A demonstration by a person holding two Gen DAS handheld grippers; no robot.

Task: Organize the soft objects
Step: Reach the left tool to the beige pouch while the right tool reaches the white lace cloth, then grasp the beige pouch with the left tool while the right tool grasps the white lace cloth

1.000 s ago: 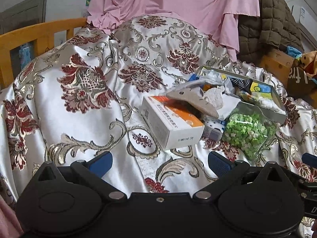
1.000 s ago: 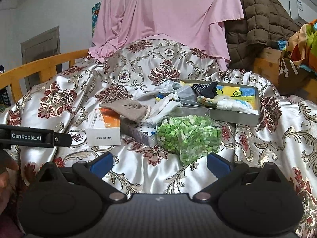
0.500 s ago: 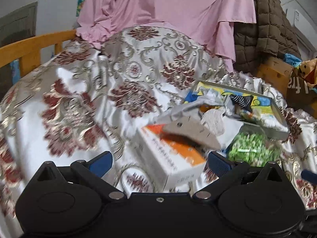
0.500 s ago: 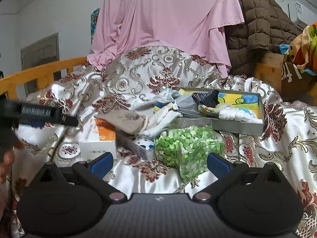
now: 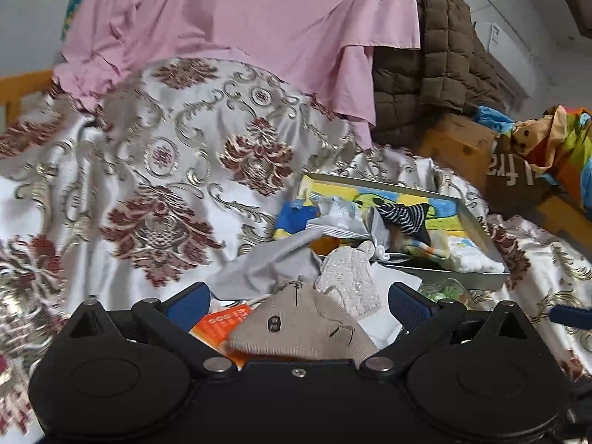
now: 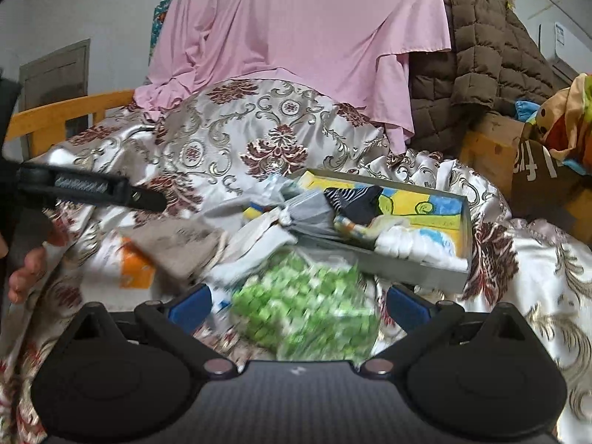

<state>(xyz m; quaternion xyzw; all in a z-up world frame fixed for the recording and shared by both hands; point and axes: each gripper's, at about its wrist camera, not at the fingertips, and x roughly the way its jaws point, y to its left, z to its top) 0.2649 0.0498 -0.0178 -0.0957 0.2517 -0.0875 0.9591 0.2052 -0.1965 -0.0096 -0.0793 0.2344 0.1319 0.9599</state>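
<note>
Open jaws — beige pouch (image 5: 303,327) between

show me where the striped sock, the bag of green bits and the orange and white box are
striped sock (image 5: 405,218): left wrist view, on its striped middle.
bag of green bits (image 6: 307,314): right wrist view, middle of the bag.
orange and white box (image 6: 138,272): right wrist view, on its orange panel.

Bedspread (image 5: 155,170) silver-white satin, maroon flowers, gold scrolls. Sheet (image 5: 236,18) upper centre plain pink. Quilted blanket (image 6: 481,55) upper right brown. Sock (image 5: 405,218) in tray navy-white striped. Tray (image 6: 418,273) grey-walled, yellow-blue inside. Bag (image 6: 307,310) lower centre green-white bits. Pouch (image 5: 307,329) beige. Box (image 6: 137,270) white-orange.
</note>
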